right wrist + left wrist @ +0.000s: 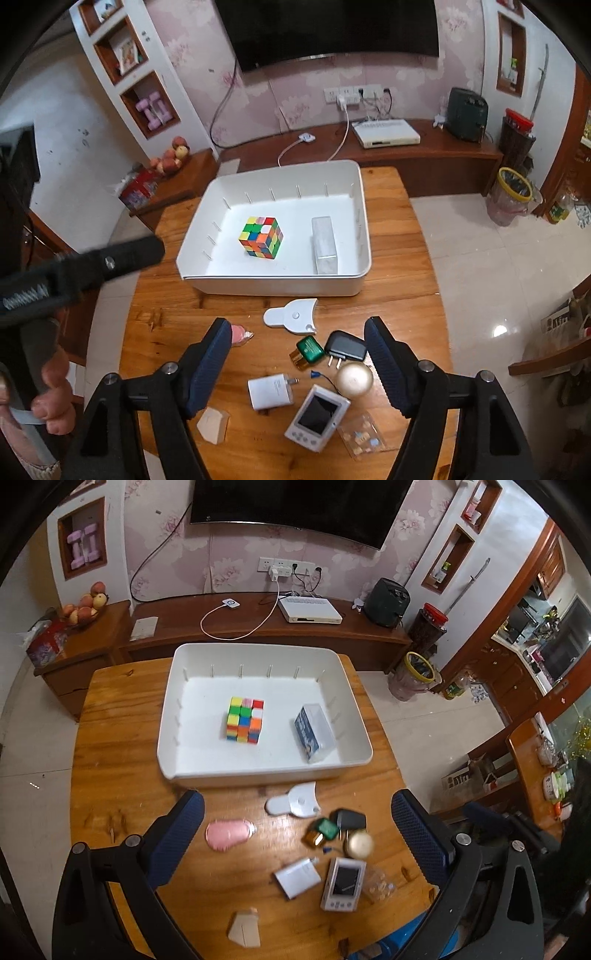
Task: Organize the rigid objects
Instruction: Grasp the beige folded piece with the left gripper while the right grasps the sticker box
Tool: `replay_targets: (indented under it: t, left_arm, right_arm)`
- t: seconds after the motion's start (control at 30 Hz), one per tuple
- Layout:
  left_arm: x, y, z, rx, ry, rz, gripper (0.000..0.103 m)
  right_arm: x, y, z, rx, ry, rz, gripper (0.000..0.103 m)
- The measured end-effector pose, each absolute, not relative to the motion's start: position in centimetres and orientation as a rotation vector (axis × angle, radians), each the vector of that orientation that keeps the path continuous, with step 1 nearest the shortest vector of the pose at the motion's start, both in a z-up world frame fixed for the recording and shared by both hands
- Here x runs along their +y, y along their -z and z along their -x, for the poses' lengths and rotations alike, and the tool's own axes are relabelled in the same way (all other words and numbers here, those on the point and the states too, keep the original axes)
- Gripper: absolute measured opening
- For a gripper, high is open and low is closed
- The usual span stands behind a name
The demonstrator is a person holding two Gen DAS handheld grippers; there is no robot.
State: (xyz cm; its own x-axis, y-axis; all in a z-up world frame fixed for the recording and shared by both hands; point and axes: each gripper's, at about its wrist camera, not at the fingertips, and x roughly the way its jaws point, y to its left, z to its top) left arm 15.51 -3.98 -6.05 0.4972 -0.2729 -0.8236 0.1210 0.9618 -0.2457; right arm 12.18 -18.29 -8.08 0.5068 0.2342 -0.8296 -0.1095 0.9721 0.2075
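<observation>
A white tray (354, 716) (364, 229) sits on the far half of the wooden table and holds a colourful puzzle cube (245, 719) (261, 237) and a clear rectangular box (314, 732) (325, 244). Loose objects lie in front of it: a white fan-shaped device (293, 799) (291, 316), a pink piece (229, 833), a green-capped bottle (308, 350), a black charger (345, 347), a gold ball (354, 379), a white adapter (269, 392), a handheld console (317, 415) and a wooden block (212, 424). My left gripper (297, 834) and right gripper (299, 363) are open and empty above them.
A clear blister pack (364, 435) lies at the table's near right edge. The left gripper's body (81, 269) and the hand holding it show at the left of the right wrist view. A TV cabinet (258, 624) stands behind the table.
</observation>
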Motion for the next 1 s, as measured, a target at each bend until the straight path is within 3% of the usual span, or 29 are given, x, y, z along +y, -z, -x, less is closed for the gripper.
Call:
replay_targets:
  t: [0.27,1.0]
  left_arm:
    - [-3.5,7.3,-10.7,1.025,0.195,0.147,0.102]
    - [-1.9,17.9,-4.8,1.221,0.12,0.079,0.101]
  right_arm:
    - [-19.9,7.8,-7.7,0.986,-0.223,-0.121,0.075]
    - [-19.5,16.5,-3.8,1.143,-0.187,-0.103,0.075]
